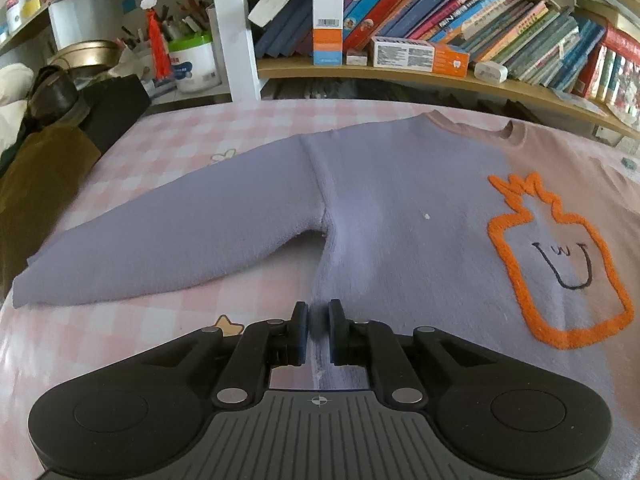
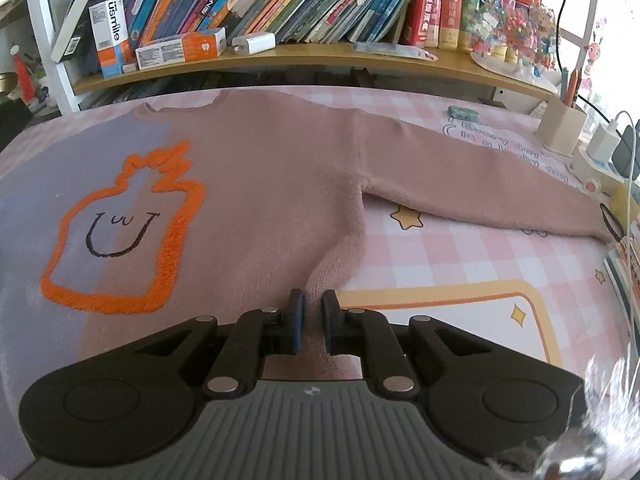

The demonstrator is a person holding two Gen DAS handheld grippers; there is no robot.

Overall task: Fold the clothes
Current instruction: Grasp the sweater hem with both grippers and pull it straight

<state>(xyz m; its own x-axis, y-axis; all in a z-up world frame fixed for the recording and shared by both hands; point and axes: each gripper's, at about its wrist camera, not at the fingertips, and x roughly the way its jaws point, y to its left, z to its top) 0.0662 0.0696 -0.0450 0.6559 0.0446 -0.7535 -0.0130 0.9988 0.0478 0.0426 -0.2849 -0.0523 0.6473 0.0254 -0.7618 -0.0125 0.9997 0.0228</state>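
The left gripper (image 1: pixel 318 312) is closed on the purple side edge of the sweater (image 1: pixel 400 208), and the right gripper (image 2: pixel 312 300) is pinching its pink side edge. The sweater lies flat on the checked cloth (image 2: pixel 460 256). Beyond the sweater, a box (image 2: pixel 114 32) on the bookshelf (image 2: pixel 320 54) reads "usmile".

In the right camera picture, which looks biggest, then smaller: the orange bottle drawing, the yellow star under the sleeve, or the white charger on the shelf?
1. Orange bottle drawing, clearly biggest.
2. and 3. White charger and yellow star look about alike, and the charger is farther away, so no ranking.
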